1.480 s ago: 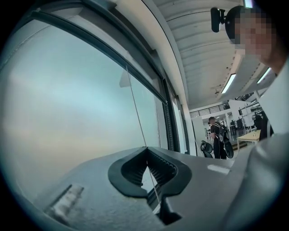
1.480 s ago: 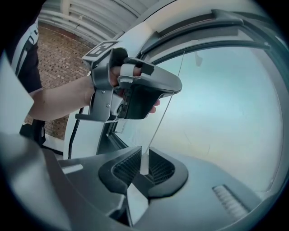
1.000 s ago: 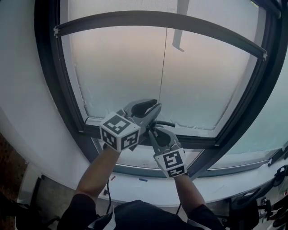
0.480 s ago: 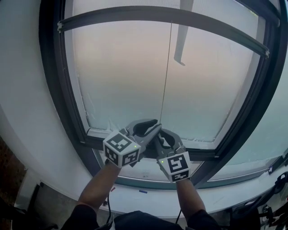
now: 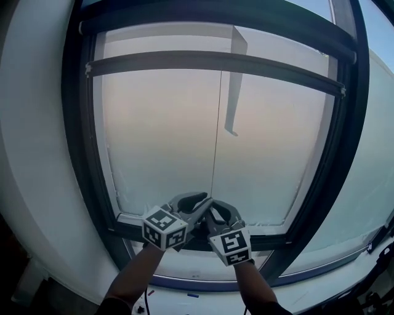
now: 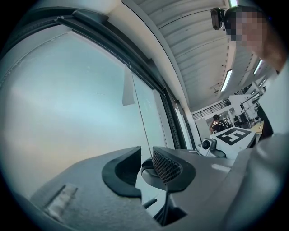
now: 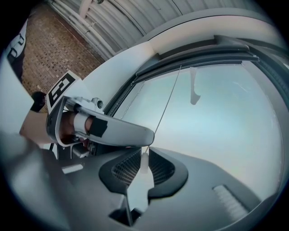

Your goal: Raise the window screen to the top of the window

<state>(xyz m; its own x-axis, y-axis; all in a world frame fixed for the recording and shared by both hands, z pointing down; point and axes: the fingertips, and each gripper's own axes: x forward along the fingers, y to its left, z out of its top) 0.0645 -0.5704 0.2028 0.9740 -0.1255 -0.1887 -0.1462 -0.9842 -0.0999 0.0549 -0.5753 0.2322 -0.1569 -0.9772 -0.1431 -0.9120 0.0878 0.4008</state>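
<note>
The right claw is narrowed onto a small white pull at the end of the cord, pads pressing it from both sides. The left claw sits just beside it with its jaws standing apart. The cord comes down into that gap, but neither pad seems to press on it. Both claws hover low at the middle of the window, just above the dark lower frame.

From there the cord climbs straight up the frosted pane to the screen's dark rail, which already lies high (only a narrow pale band separates it from the top frame). A pale strip hangs near the cord.

The raise looks almost done. What seems left is the last short stretch of rail travel, then letting go of the pull.
</note>
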